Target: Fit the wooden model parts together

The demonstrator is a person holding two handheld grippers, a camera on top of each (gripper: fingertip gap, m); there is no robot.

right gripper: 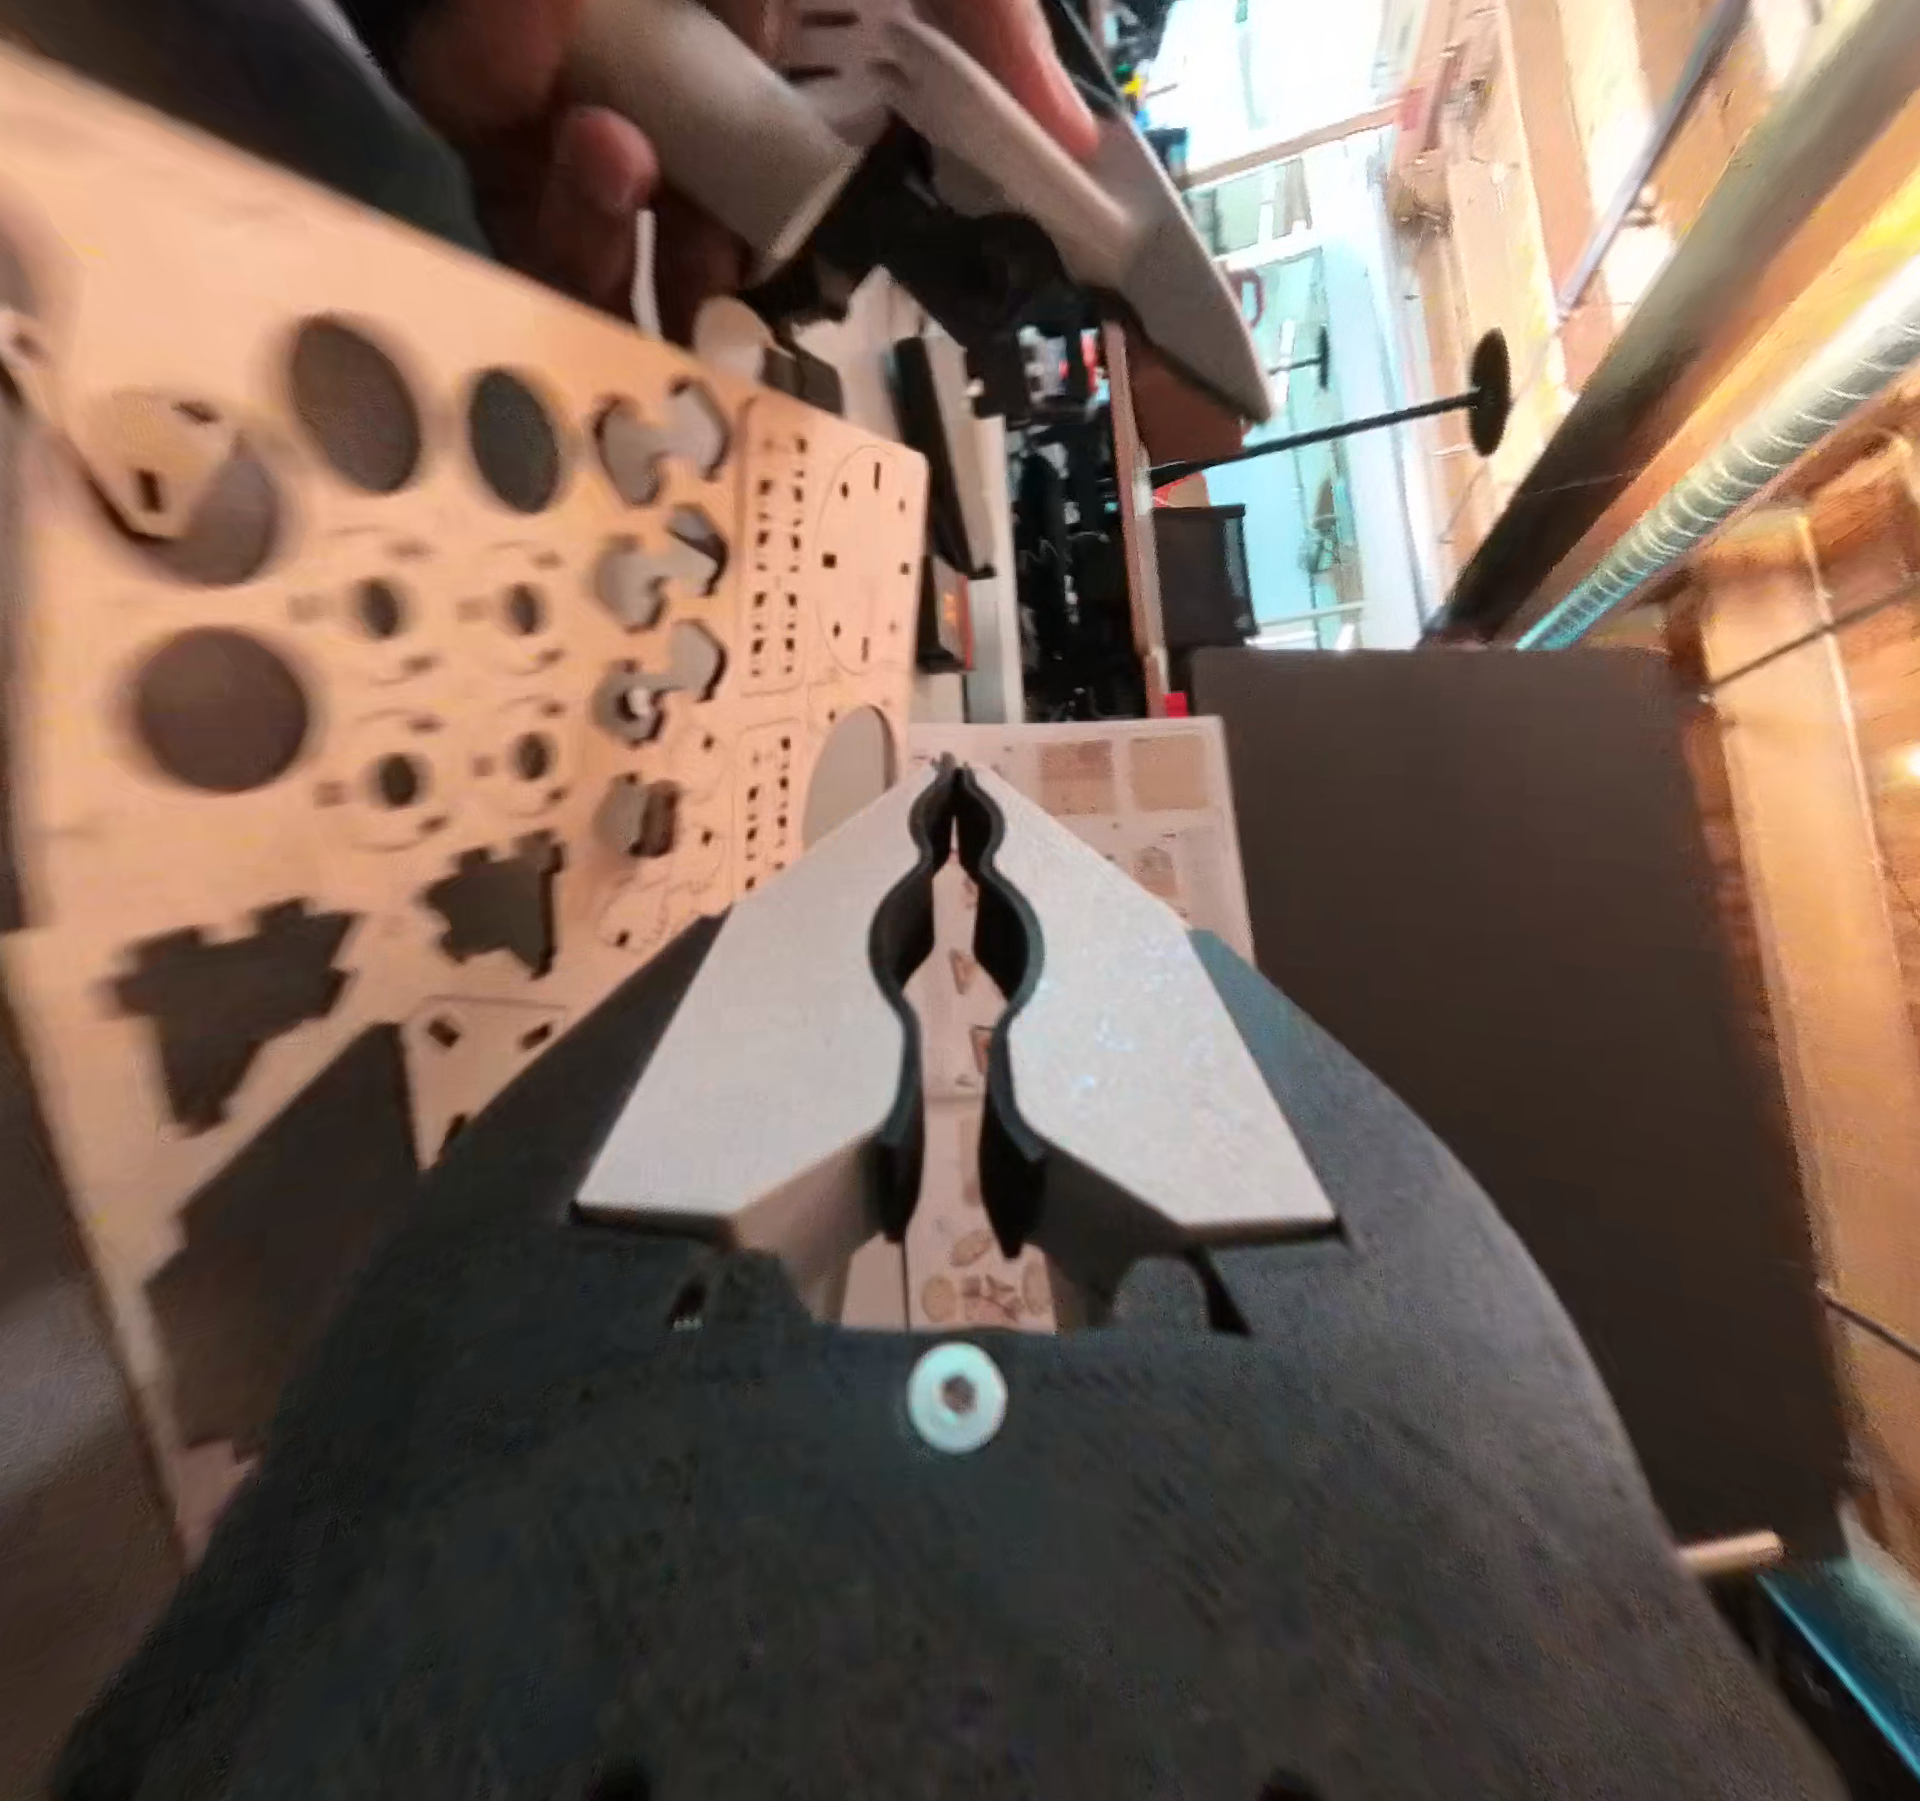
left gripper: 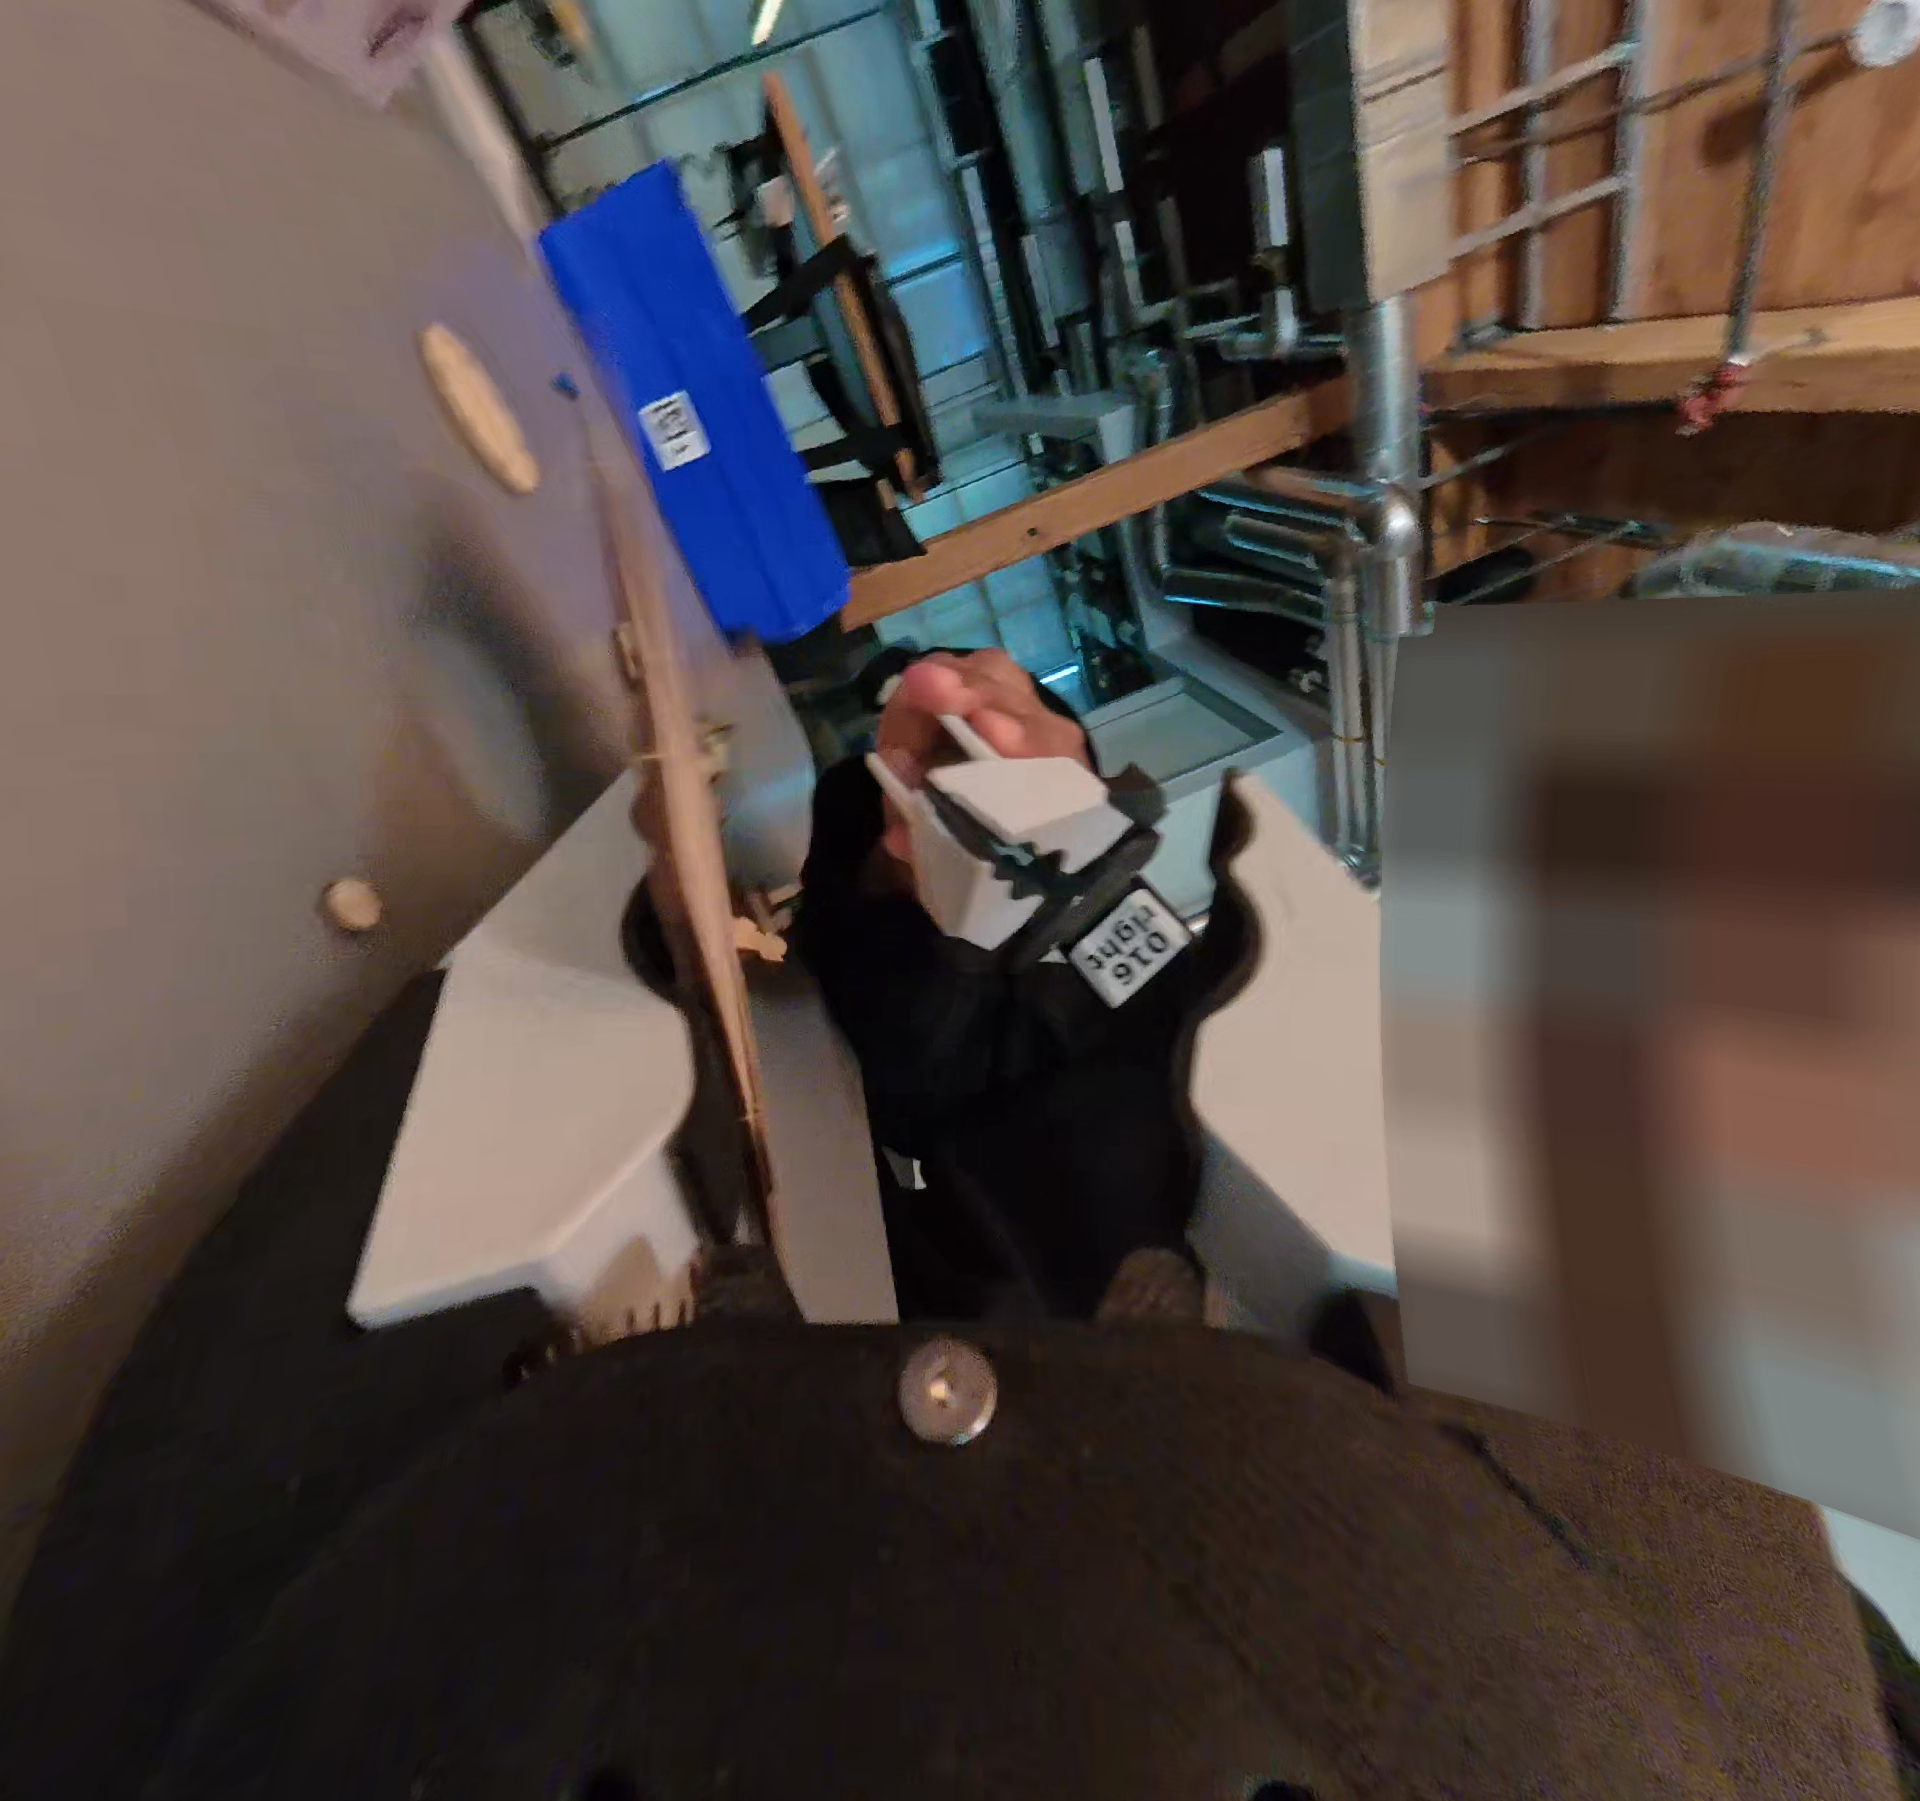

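You are working in a workshop-like room with bare timber framing (left gripper: 1662, 141), metal pipes (left gripper: 1382, 463) and pale blue-lit panels behind; both views are tilted on their side. The grey matte tabletop (left gripper: 208, 608) fills the left of the left wrist view, and a dark brown flat panel (right gripper: 1455, 1024) lies to the right in the right wrist view.

A bright blue plastic bin (left gripper: 686, 401) with a small white label sits at the tabletop's far edge; what it contains cannot be seen.

The thin pale plywood sheet (right gripper: 312, 868) with laser-cut shapes is seen edge-on in the left wrist view, standing between your left gripper's (left gripper: 935, 920) white fingers (left gripper: 540, 1076). Those fingers are spread wide, and whether one touches the sheet is not clear. In the right wrist view the sheet shows round, oval and jagged cut-outs, some with their pieces gone. Two loose pale wooden discs (left gripper: 478, 406) lie on the tabletop.

Your right gripper (right gripper: 954, 775) is pressed together, its wavy black pads meeting at the tips, with nothing clearly between them. Beneath it lies a printed paper sheet (right gripper: 1143, 795) of small pictures.
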